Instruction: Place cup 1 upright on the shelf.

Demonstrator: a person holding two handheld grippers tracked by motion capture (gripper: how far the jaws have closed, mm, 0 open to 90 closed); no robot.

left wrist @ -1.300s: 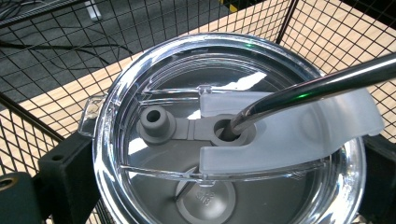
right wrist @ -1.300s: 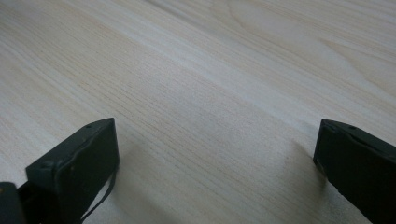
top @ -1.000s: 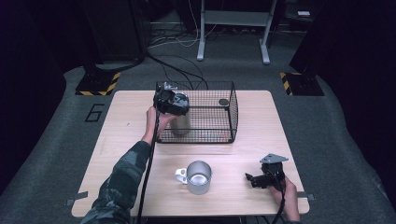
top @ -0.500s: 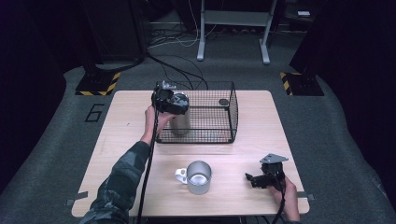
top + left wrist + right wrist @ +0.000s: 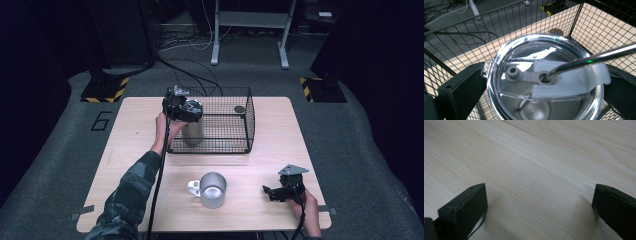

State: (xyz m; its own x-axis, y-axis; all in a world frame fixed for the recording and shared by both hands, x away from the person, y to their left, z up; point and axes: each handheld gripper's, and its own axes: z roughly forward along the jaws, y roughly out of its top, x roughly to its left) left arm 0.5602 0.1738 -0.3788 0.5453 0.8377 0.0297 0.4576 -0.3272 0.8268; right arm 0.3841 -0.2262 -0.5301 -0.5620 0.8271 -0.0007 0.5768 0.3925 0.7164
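Nothing shifting over the last second: left tongs [image 5: 183, 109] still clamping the lidded tumbler [image 5: 544, 80] inside the wire basket [image 5: 248, 117], near its left wall. Right tongs [image 5: 280, 192] resting apart on the tabletop [image 5: 536, 170]. Probably pausing before lifting or letting go.

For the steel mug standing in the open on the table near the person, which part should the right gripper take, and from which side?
The mug stands upright, mouth open, its handle pointing toward the person's left. The right gripper rests open on the table on the opposite side. Probably best to come in level from that handle-free side and close across the round wall at mid-height, since nothing blocks that approach.
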